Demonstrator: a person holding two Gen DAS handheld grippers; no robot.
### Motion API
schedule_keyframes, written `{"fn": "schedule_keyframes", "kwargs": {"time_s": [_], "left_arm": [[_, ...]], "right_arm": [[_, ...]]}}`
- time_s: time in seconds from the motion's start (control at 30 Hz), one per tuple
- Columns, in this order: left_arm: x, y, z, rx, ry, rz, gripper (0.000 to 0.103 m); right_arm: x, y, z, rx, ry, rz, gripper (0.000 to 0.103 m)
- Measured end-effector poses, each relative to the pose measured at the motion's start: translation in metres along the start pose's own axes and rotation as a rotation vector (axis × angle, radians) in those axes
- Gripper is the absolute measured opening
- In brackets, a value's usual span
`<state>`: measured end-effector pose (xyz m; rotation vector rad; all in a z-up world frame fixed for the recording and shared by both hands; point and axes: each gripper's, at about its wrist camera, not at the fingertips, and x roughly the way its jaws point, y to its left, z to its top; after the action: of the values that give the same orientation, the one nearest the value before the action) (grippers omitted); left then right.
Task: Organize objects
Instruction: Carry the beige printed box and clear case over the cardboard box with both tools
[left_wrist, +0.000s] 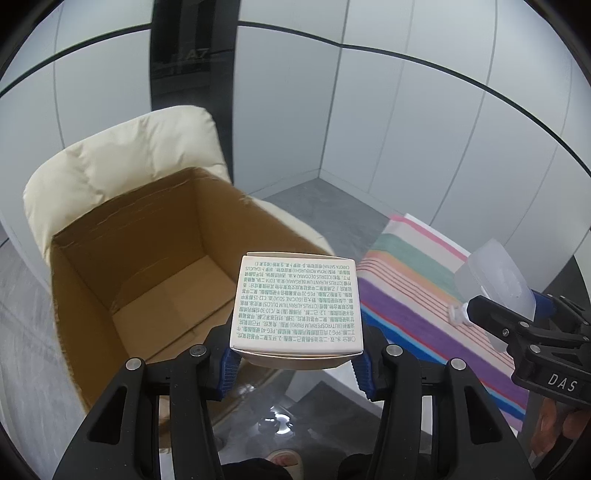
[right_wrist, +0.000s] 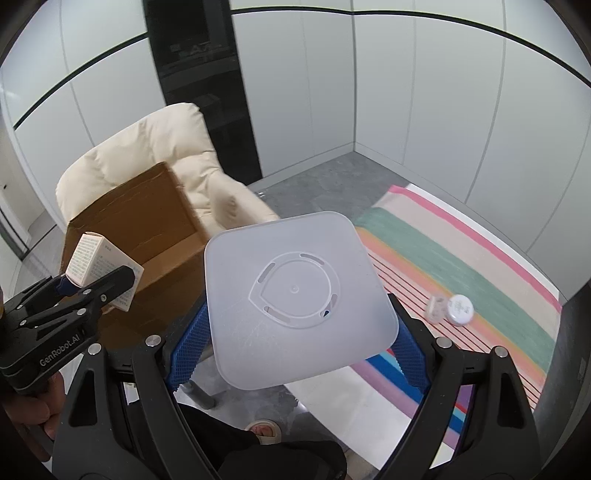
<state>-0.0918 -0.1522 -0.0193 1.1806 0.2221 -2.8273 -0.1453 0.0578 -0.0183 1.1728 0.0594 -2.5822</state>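
Note:
My left gripper (left_wrist: 295, 363) is shut on a small cream carton (left_wrist: 297, 304) printed with green text, held just right of the open brown cardboard box (left_wrist: 147, 266), near its front right edge. The box looks empty. My right gripper (right_wrist: 295, 347) is shut on a frosted square plastic container (right_wrist: 299, 299), its base facing the camera, held above the table edge. In the right wrist view the left gripper (right_wrist: 74, 291) and carton (right_wrist: 92, 262) show at left before the box (right_wrist: 147, 221). The right gripper (left_wrist: 528, 325) with the container (left_wrist: 495, 273) shows in the left wrist view.
The box rests on a cream padded chair (right_wrist: 166, 155). A striped cloth (right_wrist: 461, 258) covers a table at right, with a small white round jar (right_wrist: 460, 309) and a clear piece (right_wrist: 436, 308) on it. Grey floor and white panel walls lie behind.

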Motion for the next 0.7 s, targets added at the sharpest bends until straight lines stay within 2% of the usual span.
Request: {"fn": "schedule_keyframes", "kwargs": {"time_s": [0.7], "left_arm": [[-0.009, 0.085, -0.013, -0.087, 0.015, 0.107, 0.052]], "right_arm": [[0.027, 0.102, 0.014, -0.147, 0.012, 0.112, 0.089]]}}
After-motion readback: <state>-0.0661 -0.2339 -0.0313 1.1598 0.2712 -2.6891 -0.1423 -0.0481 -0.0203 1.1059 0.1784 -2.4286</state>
